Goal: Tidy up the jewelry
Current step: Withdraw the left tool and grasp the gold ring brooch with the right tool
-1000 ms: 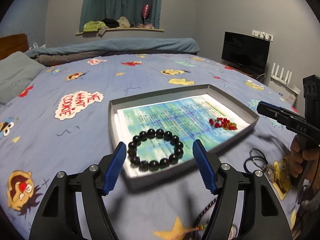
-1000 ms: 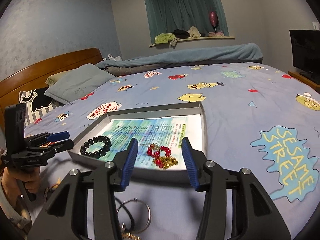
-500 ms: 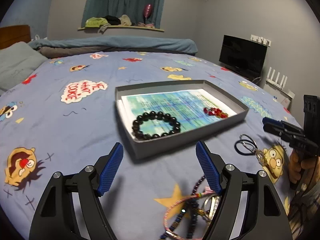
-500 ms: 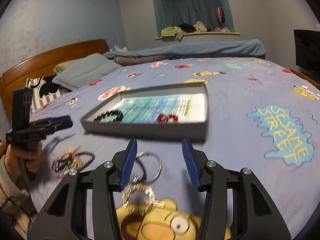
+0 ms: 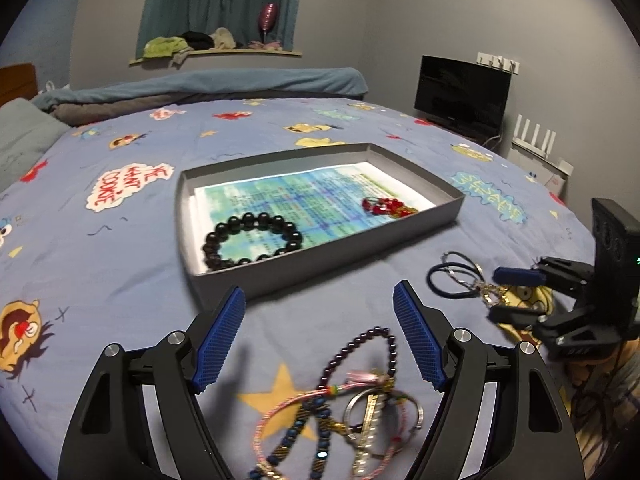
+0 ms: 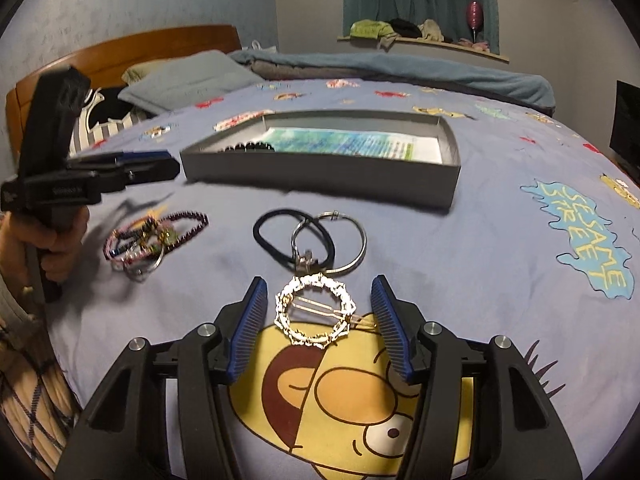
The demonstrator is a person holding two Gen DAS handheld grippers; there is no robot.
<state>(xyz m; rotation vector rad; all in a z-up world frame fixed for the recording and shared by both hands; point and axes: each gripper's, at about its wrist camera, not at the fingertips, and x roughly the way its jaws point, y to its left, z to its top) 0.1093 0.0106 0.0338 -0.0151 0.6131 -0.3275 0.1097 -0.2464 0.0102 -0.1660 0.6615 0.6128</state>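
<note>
Claw, left (image 5: pixel 320 312): spread wide with nothing between its blue pads, low centre of the left wrist view, poised over the bedsheet (image 5: pixel 120 264).
Claw, right (image 6: pixel 318 304): wide apart and gripping nothing, lower centre of the right wrist view; the ring-shaped hair clip (image 6: pixel 315 309) lies on the sheet between its pads, touching neither.
Bracelet tangle (image 5: pixel 340 404): heap of a dark purple bead string, pink cord loops and metal bangles, bottom centre of the left view, just beneath the left claw's opening; blurred.
Hair clip setting: it rests at the top edge of a yellow cartoon face (image 6: pixel 348 396) printed on the sheet.
Black hair tie (image 6: pixel 294 236): just above the clip in the right view, overlapping a silver bangle (image 6: pixel 332 242).
Grey tray (image 5: pixel 420 178): centre of the left view, above the claw, on the bed, lined with a blue-green printed sheet (image 5: pixel 296 192).
Black bead bracelet (image 5: pixel 252 240): inside the tray, at its lower left corner.
Red bead bracelet (image 5: pixel 384 206): inside the tray, toward its right side, with gold-coloured bits.
Hand (image 6: pixel 52 248): far left of the right view, wrapped round the left claw's handle.
Television (image 5: pixel 462 96): upper right of the left view, against the wall.
Headboard (image 6: pixel 132 50): wooden, upper left of the right view, with pillows (image 6: pixel 188 80) before it.
</note>
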